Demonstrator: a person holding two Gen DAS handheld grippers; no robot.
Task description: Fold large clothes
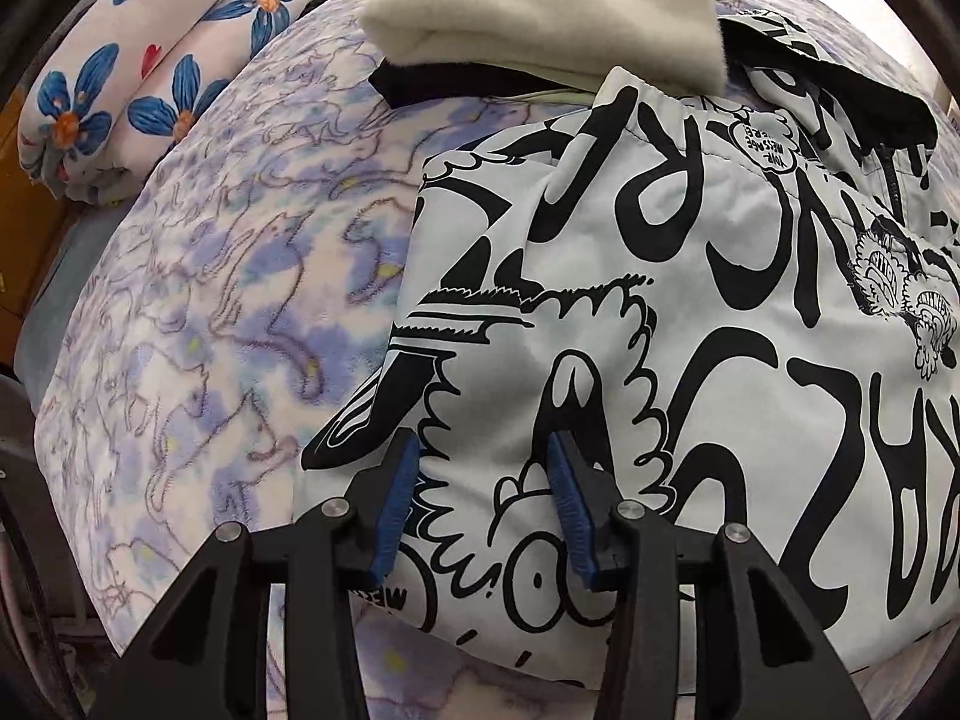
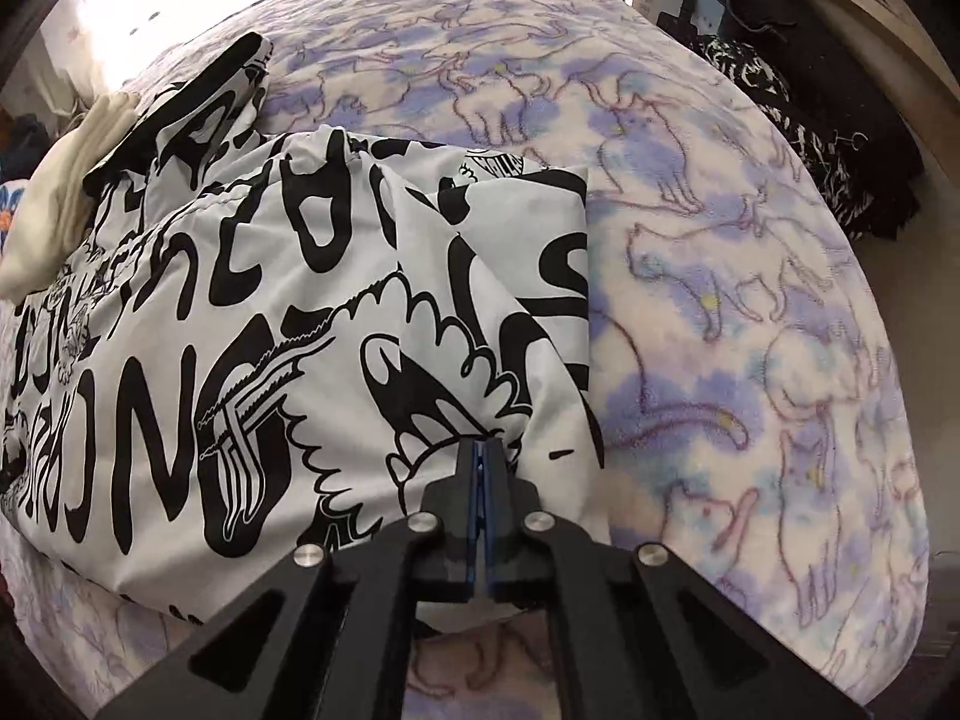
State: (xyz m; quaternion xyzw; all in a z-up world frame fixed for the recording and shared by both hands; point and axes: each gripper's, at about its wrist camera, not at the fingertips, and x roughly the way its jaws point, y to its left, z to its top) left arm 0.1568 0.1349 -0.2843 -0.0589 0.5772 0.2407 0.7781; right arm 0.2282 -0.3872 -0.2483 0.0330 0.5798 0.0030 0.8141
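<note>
Your right gripper (image 2: 485, 450) pinches the graffiti-print jacket (image 2: 288, 312) on the cat-print blanket (image 2: 750, 276), while your left gripper (image 1: 485, 450) gapes above it.

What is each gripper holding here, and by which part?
The right gripper is shut on a pinch of the black-and-white printed garment, near its right edge. The left gripper stands open over the same garment, holding nothing.

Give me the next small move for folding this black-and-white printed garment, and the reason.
Probably close the left gripper on the printed garment. Its fingers stand open with the cloth between them, ungripped, while the right gripper is already pinched shut on a raised fold. Both ends need holding before the fold is carried over.
</note>
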